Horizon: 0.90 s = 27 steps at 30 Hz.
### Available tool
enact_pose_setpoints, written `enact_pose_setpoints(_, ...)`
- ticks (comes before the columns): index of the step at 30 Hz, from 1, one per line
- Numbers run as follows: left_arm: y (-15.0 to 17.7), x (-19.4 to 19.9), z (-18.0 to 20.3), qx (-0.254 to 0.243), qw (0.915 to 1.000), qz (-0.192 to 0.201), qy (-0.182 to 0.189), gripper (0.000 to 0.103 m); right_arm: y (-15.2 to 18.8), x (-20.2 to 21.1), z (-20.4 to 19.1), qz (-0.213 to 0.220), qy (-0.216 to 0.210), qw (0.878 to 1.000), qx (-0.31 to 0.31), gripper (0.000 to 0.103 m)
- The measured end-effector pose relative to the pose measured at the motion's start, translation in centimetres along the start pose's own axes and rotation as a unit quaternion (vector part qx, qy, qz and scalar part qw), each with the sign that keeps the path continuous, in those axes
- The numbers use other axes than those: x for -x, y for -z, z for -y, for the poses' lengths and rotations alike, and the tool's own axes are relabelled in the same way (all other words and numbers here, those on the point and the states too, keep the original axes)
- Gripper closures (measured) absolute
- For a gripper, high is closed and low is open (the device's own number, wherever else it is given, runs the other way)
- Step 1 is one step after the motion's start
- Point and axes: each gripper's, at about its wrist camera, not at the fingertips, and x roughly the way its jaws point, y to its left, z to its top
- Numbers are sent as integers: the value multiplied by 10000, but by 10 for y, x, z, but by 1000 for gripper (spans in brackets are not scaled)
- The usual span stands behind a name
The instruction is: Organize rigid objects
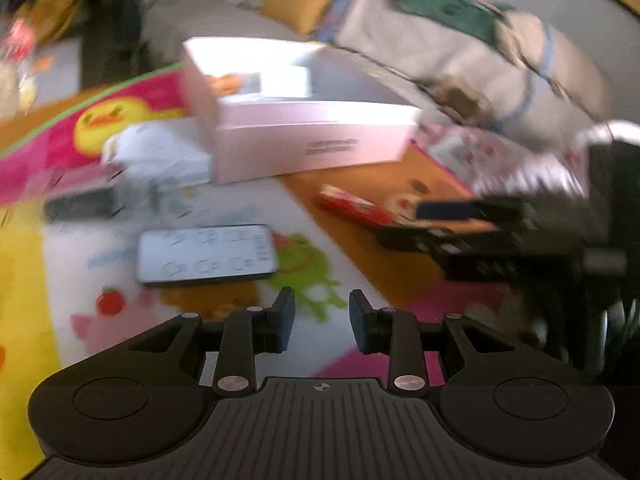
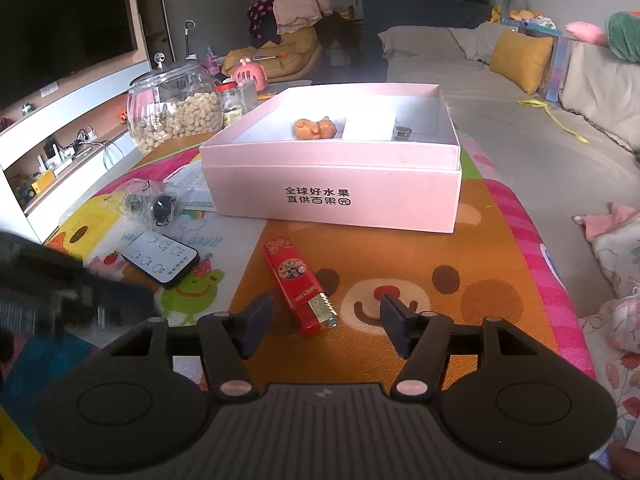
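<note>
In the right wrist view the right gripper (image 2: 322,328) sits low in the frame with its jaws apart and nothing pressed between them. A red lighter (image 2: 298,286) lies flat on the play mat (image 2: 500,240), slanting from the middle of the frame down to its metal end, which reaches into the gap between the two fingers; neither pad touches it. Above it, in the centre of the frame, stands an open pink box (image 2: 332,196) with black printed characters on its front wall. Inside are an orange figure (image 2: 314,129), a white card and a small dark item at the right. Left of the lighter lies a white remote control (image 2: 160,258), and above that a crumpled clear bag (image 2: 150,200) with dark contents. A glass jar of nuts (image 2: 176,110) stands at the upper left.

The left wrist view is blurred. The left gripper (image 1: 322,326) is at the lower centre, jaws partly apart and empty. The remote control (image 1: 206,254) lies just above its left finger, the box (image 1: 304,136) in the upper middle, the lighter (image 1: 356,208) at the right of centre
</note>
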Motion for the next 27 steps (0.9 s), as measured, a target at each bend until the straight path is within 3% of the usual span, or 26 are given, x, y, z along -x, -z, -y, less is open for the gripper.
enact_pose_setpoints(2, -1, 6, 4, -30, 9999, 148, -10, 70, 0, 0, 0, 3, -4, 10000, -3, 42)
enact_pose_setpoints(5, -6, 19, -21, 636, 9942, 753, -428, 70, 0, 0, 0, 2, -4, 10000, -4, 41)
enact_pose_setpoints(8, -5, 30, -63, 1678, 9758, 1139, -815, 70, 0, 0, 0, 3, -3, 10000, -4, 41)
enact_pose_setpoints(9, -2, 30, -80, 2072, 9671, 1214, -843, 70, 0, 0, 0, 2, -3, 10000, -5, 41)
enact_pose_setpoints(11, -1, 26, -100, 2430, 9585, 1235, -835, 70, 0, 0, 0, -3, -6, 10000, -1, 40)
enact_pose_setpoints(14, 2, 8, -113, 2423, 9605, 1186, -685, 71, -5, -2, -1, -79, -35, 10000, 10, 37)
enact_pose_setpoints(18, 11, 0, -112, 2066, 9651, 1527, -515, 71, -17, -11, 2, 21, -8, 10000, 2, 37)
enact_pose_setpoints(19, 16, 0, -113, 2079, 9639, 1610, -417, 71, -17, -13, 3, 94, -14, 10000, -13, 37)
enact_pose_setpoints(21, 26, 5, -124, 2472, 9533, 1736, -53, 72, -13, -18, 7, 63, -108, 9998, -131, 36)
enact_pose_setpoints(23, 32, 6, -131, 2780, 9438, 1788, 84, 81, -11, -12, 11, 128, -284, 9992, -264, 35)
enact_pose_setpoints(26, 27, 3, -134, 2822, 9428, 1772, 71, 82, -13, -14, 14, 92, -309, 9989, -331, 32)
enact_pose_setpoints(27, 26, 3, -133, 2773, 9444, 1764, 44, 82, -15, -17, 11, 52, -313, 9992, -259, 26)
